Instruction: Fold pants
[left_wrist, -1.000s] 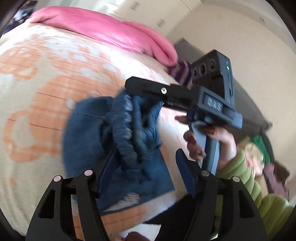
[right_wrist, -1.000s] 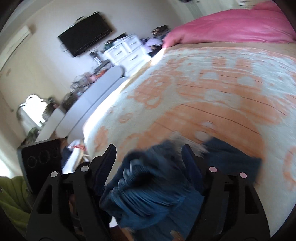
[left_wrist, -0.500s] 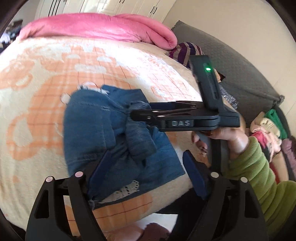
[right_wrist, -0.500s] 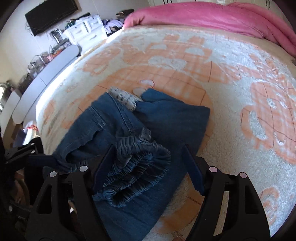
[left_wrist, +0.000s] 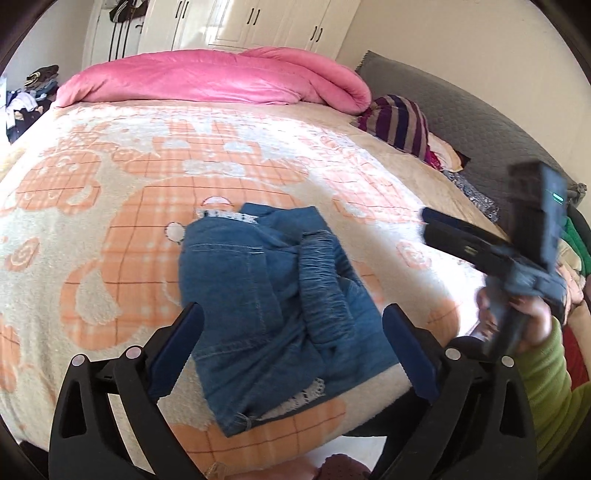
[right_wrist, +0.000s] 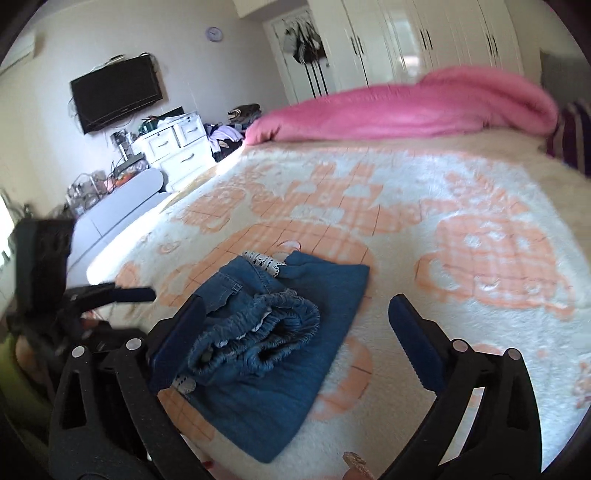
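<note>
Denim pants are lying folded into a compact bundle near the front edge of the bed, resting on the orange-and-cream blanket. Their gathered elastic waistband is sitting bunched on top of the bundle, and white lace trim is peeking out at the far end. You are holding your left gripper above the near side of the bundle with its fingers spread wide apart, gripping nothing. Your right gripper is hanging over the bundle too, fingers likewise wide apart and empty. Across the far end of the bed a pink duvet is lying heaped, with a striped cushion sitting beside it.
</note>
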